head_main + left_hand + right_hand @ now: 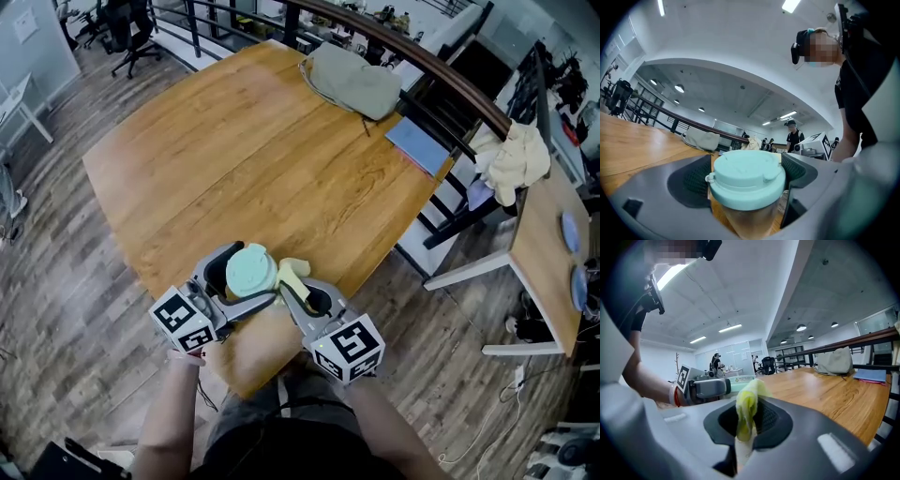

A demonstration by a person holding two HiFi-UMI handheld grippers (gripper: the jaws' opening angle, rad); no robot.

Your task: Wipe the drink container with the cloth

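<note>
The drink container (250,270) is a clear cup with a mint-green lid (746,177). My left gripper (236,277) is shut on it, holding it upright above the near edge of the wooden table (262,159). A yellow cloth (292,273) is pinched in my right gripper (302,292), which is shut on it just right of the container. In the right gripper view the cloth (746,411) sticks up between the jaws, with the container's lid (738,381) and the left gripper behind it. The cloth touches or nearly touches the lid's right side.
A grey bag (354,80) and a blue folder (418,145) lie at the table's far right. A railing (422,61) runs behind. A second table (548,253) with a cream garment (516,161) stands at right. Office chairs (127,33) are far left.
</note>
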